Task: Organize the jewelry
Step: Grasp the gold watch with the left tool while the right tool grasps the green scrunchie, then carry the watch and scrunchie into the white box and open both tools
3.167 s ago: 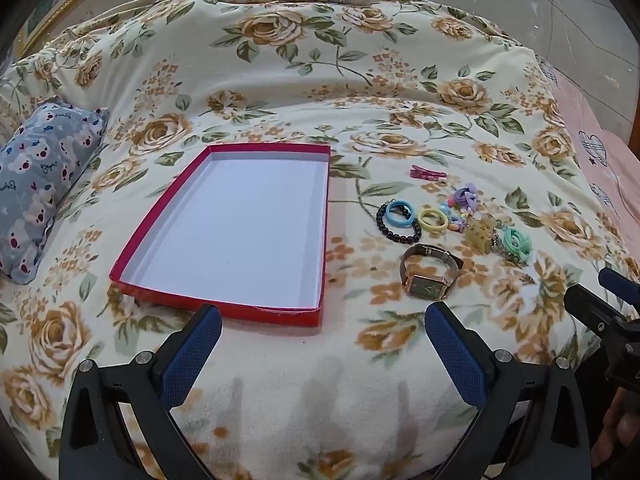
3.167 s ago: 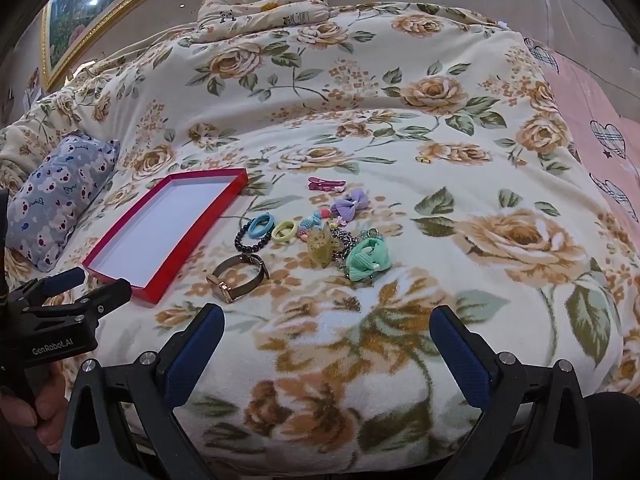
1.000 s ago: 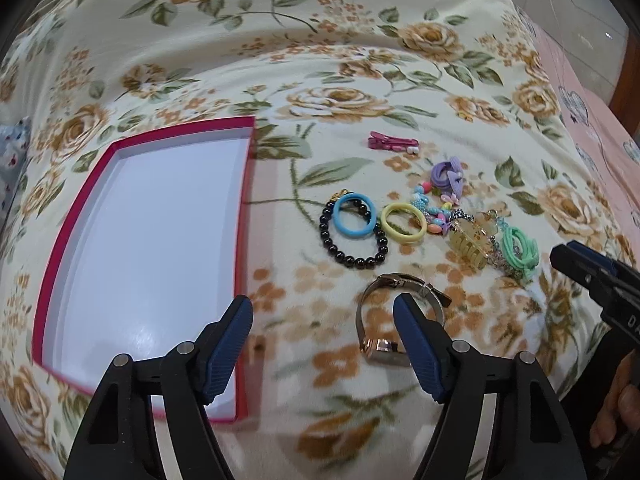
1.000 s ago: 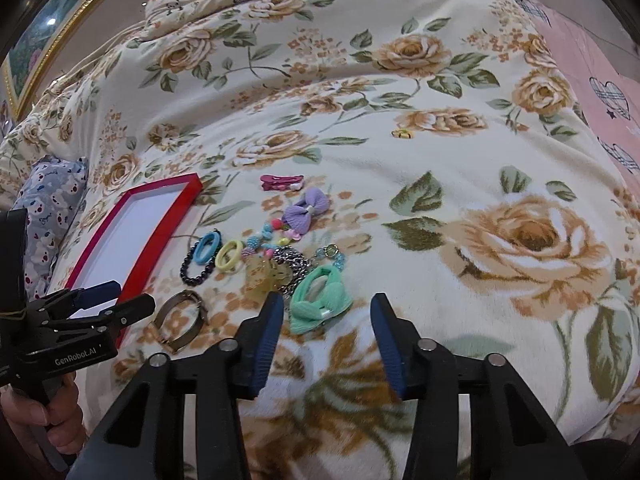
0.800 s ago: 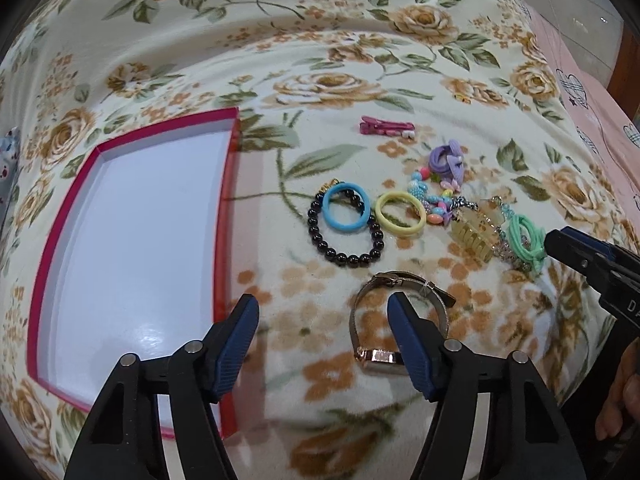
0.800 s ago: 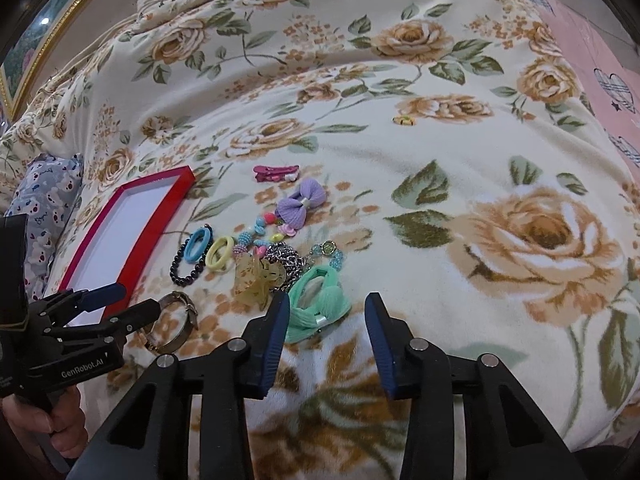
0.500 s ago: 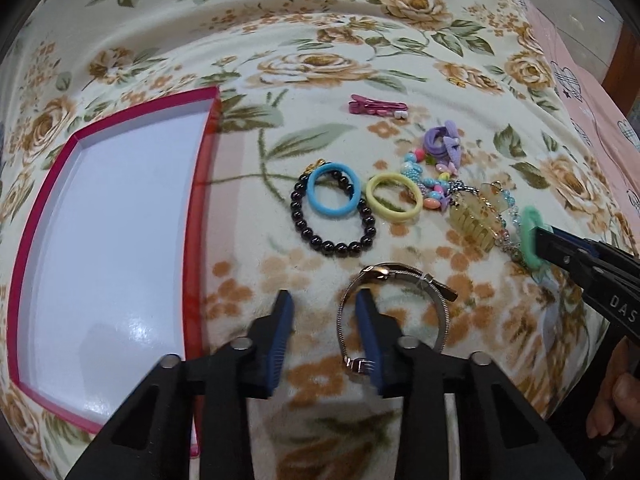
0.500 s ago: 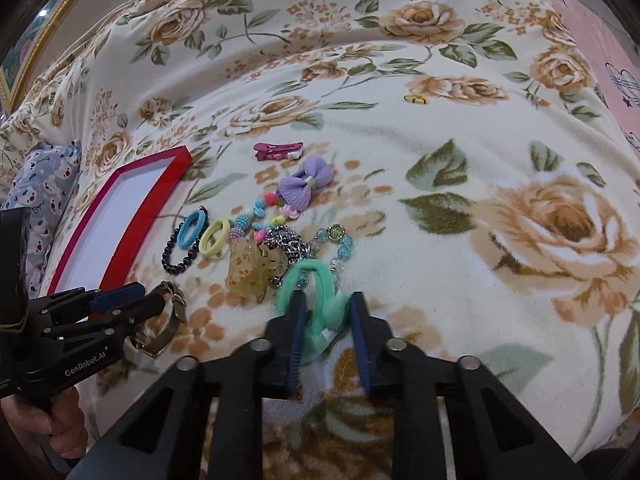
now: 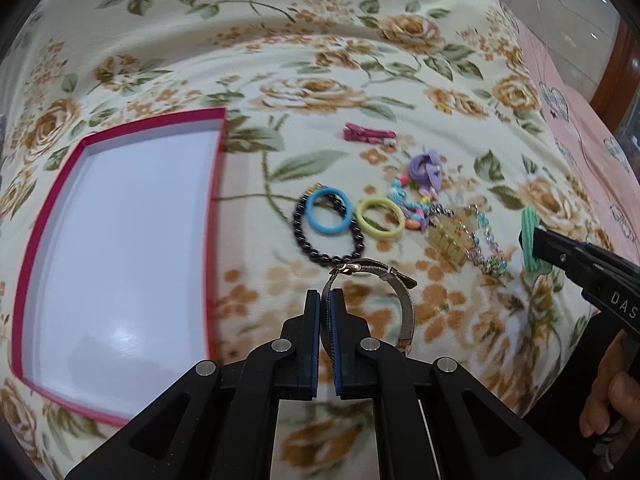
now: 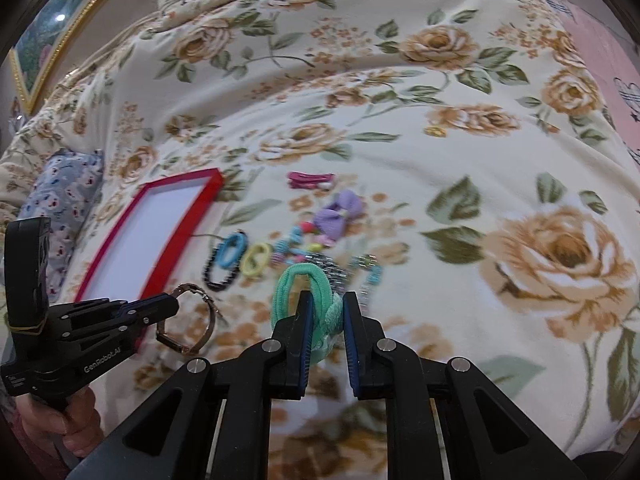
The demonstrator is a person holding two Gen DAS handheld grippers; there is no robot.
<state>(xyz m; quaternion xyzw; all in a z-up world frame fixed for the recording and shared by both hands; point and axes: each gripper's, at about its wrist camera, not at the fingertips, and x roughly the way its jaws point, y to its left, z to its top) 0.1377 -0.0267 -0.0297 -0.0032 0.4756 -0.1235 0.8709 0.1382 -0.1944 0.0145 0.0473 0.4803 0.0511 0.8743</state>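
My left gripper [image 9: 325, 300] is shut on the band of a rose-gold mesh watch [image 9: 394, 290], which also shows in the right wrist view [image 10: 200, 320]. My right gripper [image 10: 324, 304] is shut on a mint-green hair tie [image 10: 306, 280]; it shows in the left wrist view [image 9: 530, 236] too. A red box lid with a white inside [image 9: 120, 248] lies to the left. On the blanket lie a black bead bracelet [image 9: 320, 246], a blue ring tie [image 9: 329, 216], a yellow ring tie [image 9: 380, 218], a purple bow [image 9: 426, 168], a pink clip [image 9: 370, 135] and a yellow charm on a chain [image 9: 452, 236].
Everything lies on a floral blanket [image 10: 400, 100] over a bed. A blue patterned pillow [image 10: 60, 200] lies left of the box lid [image 10: 160, 228]. A pink sheet [image 9: 592, 152] shows at the right edge. A gold-framed picture [image 10: 48, 28] is at the far left.
Both grippers moved forward and closed. The left one closed on the watch band, the right one on the green hair tie, which now stands lifted off the pile.
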